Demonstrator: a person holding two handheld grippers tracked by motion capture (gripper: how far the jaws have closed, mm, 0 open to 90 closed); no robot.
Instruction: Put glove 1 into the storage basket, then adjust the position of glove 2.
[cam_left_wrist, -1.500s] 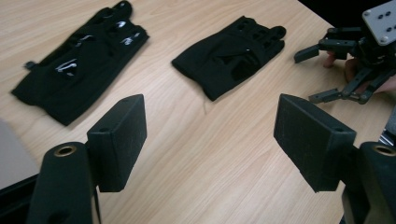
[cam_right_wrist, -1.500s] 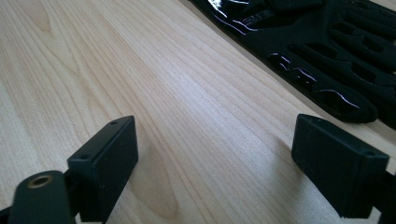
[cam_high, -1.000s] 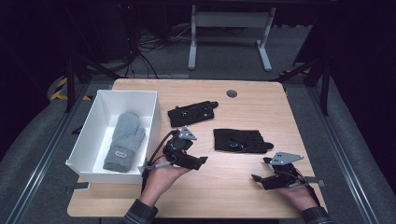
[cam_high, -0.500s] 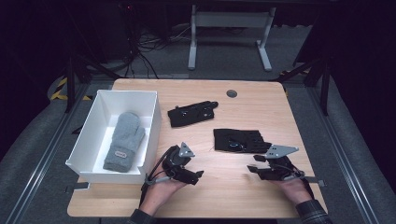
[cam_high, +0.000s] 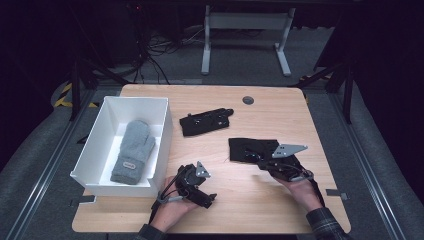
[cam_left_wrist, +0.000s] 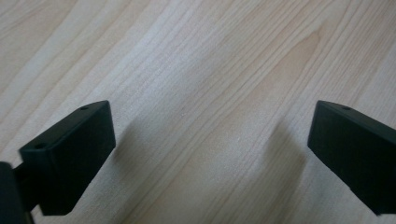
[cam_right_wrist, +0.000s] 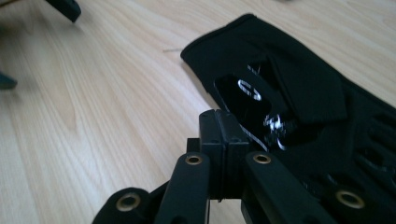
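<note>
A black glove (cam_high: 252, 150) lies flat on the wooden table (cam_high: 260, 210), right of centre. My right gripper (cam_high: 263, 165) sits at its near edge, and its jaws have just been closing. In the right gripper view the right gripper (cam_right_wrist: 224, 128) is shut, the pads meet with nothing seen between them, and the black glove (cam_right_wrist: 299, 84) lies just beyond. My left gripper (cam_high: 206, 197) is low over bare wood near the front edge; its jaws have just been opening. In its own view the left gripper (cam_left_wrist: 210, 140) is open wide over plain wood.
A white box (cam_high: 162, 130) at the left holds a grey mitten (cam_high: 132, 150). A second black glove (cam_high: 206, 121) lies behind the centre. A small dark round disc (cam_high: 248, 100) is set in the table's far edge. Dark floor and a desk frame lie beyond.
My left hand sank toward the table near the front edge and its jaws spread. My right hand moved left and forward up to the black glove, and its jaws came together.
</note>
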